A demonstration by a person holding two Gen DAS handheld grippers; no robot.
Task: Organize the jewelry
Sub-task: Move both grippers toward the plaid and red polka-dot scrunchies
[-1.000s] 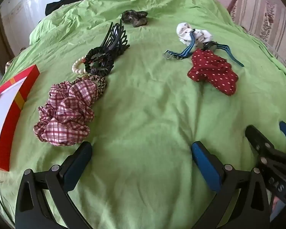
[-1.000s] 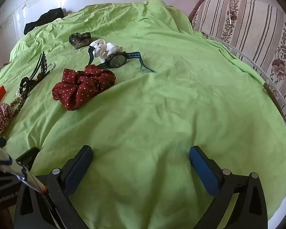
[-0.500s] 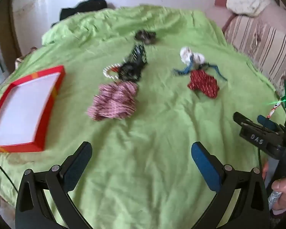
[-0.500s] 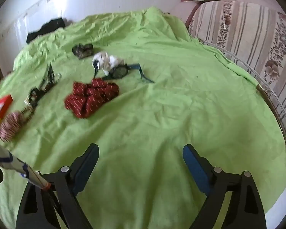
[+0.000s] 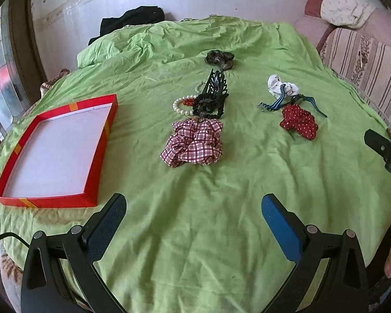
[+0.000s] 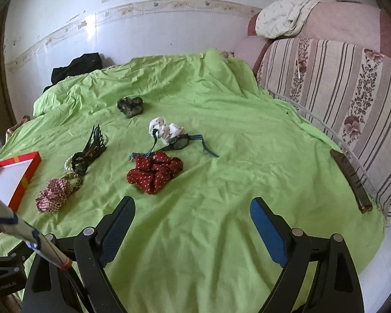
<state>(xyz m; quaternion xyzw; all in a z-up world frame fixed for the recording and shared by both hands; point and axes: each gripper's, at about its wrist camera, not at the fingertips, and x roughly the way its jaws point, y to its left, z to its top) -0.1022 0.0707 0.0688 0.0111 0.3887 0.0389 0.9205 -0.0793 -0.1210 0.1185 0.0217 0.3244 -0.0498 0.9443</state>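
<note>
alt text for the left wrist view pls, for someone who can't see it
An open left hand-held gripper hovers over a green bedsheet. Ahead lie a plaid scrunchie, a pearl bracelet against a black hair claw, and a red dotted scrunchie; an empty red box sits left.

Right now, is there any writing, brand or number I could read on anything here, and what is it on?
"...Robot.AI": pale lettering on the black device at the lower left of the right wrist view; its first letters are blurred.
Nothing else carries readable text: the red box shows none.
</note>
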